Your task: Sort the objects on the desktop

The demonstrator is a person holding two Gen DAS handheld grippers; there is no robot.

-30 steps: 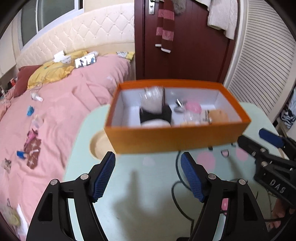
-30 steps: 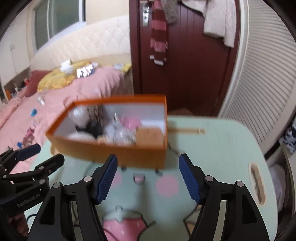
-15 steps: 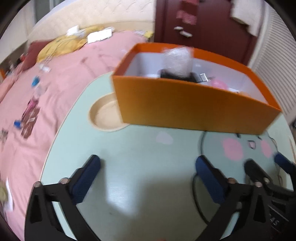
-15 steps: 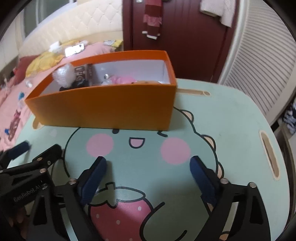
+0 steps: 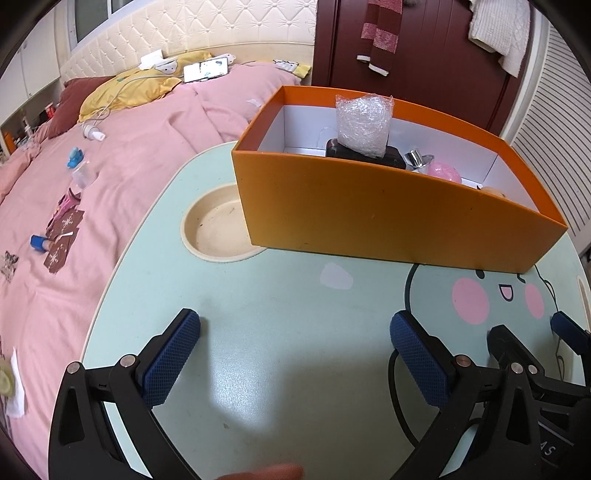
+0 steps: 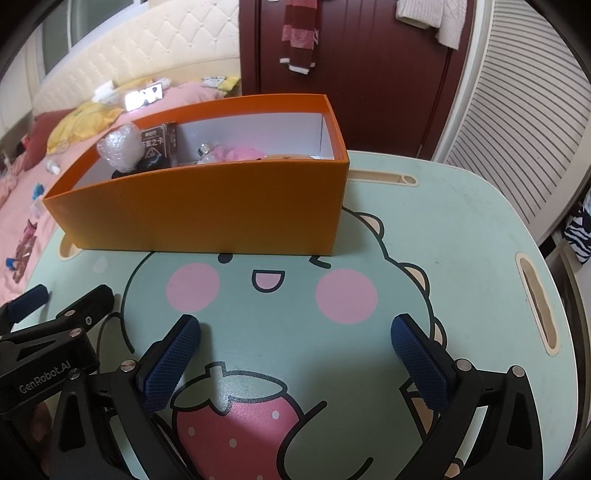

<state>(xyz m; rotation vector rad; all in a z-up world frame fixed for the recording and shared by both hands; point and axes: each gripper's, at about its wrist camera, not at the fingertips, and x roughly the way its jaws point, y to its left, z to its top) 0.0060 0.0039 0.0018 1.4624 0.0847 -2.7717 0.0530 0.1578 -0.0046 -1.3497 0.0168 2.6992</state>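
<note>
So, left gripper (image 6: 59,306) at lower left of the right wrist view reads "GenRobot.AI", jaws wide and empty, right gripper (image 6: 295,332) wide too, orange box (image 6: 207,206) mid-frame with Chinese-lettered card box (image 6: 159,143).

soft daylight from the window (image 5: 94,14) at upper left; both views sharp, fisheye-bent with dark corners; faint sheen and soft shadows on the desk (image 5: 280,332).

Two handheld black two-finger grippers.
Left gripper (image 5: 295,332) and right gripper (image 6: 295,332): blue cross-hatched pads (image 6: 168,365), silver screws, white "GenRobot.AI" lettering on the left frame.
</note>
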